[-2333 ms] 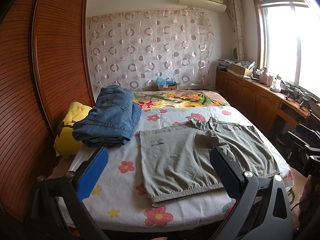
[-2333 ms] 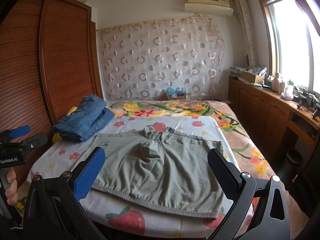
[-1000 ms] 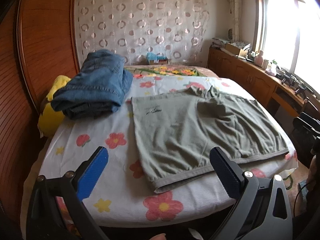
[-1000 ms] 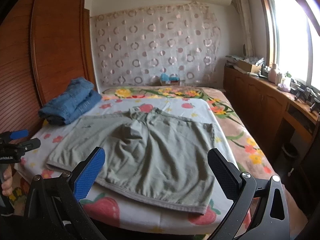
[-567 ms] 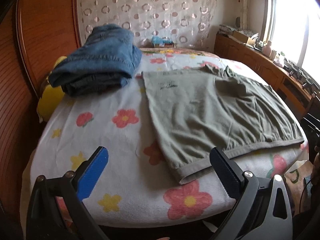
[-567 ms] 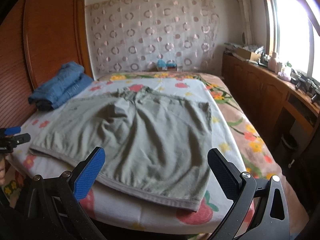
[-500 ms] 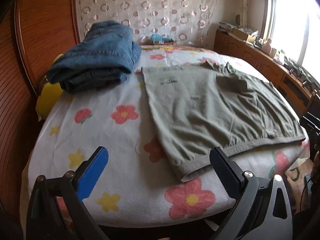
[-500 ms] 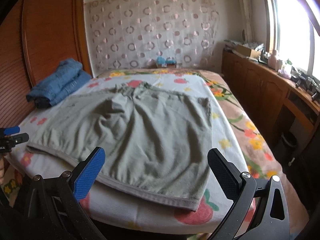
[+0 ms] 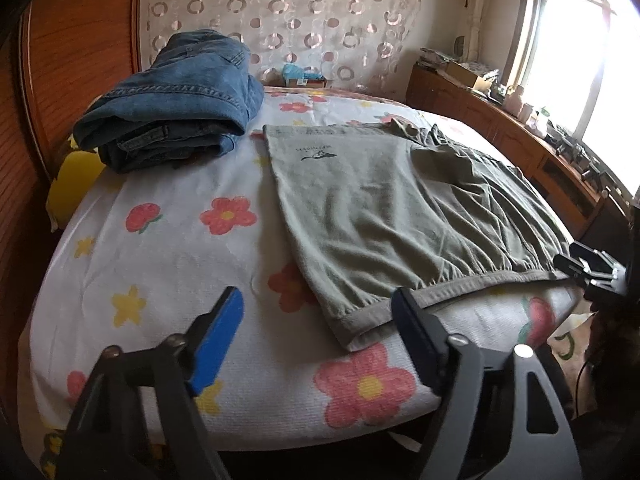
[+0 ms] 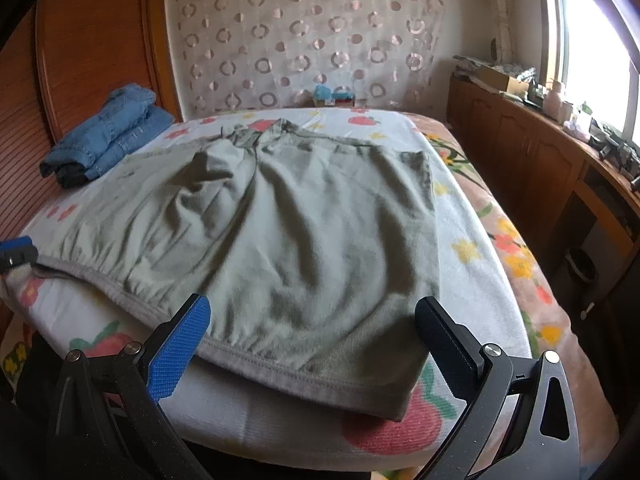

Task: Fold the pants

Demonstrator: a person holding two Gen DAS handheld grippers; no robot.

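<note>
Grey-green pants (image 9: 384,208) lie spread flat on the flowered bed sheet (image 9: 160,240), waistband toward me; they also show in the right wrist view (image 10: 288,232). My left gripper (image 9: 316,332) is open and empty, just short of the waistband's left corner at the bed's near edge. My right gripper (image 10: 312,340) is open and empty, low over the waistband's right part. The right gripper also shows at the far right of the left wrist view (image 9: 588,268), and the left gripper's blue tip at the far left of the right wrist view (image 10: 16,250).
Folded blue jeans (image 9: 172,104) lie at the back left of the bed, over a yellow cushion (image 9: 72,184). A wooden wardrobe (image 10: 92,40) stands on the left. A wooden counter with clutter (image 10: 560,152) runs under the window on the right. A small box (image 10: 334,96) sits by the curtain.
Both grippers have moved forward and down toward the pants' waistband at the near bed edge. The pants have not moved. Both grippers stay open.
</note>
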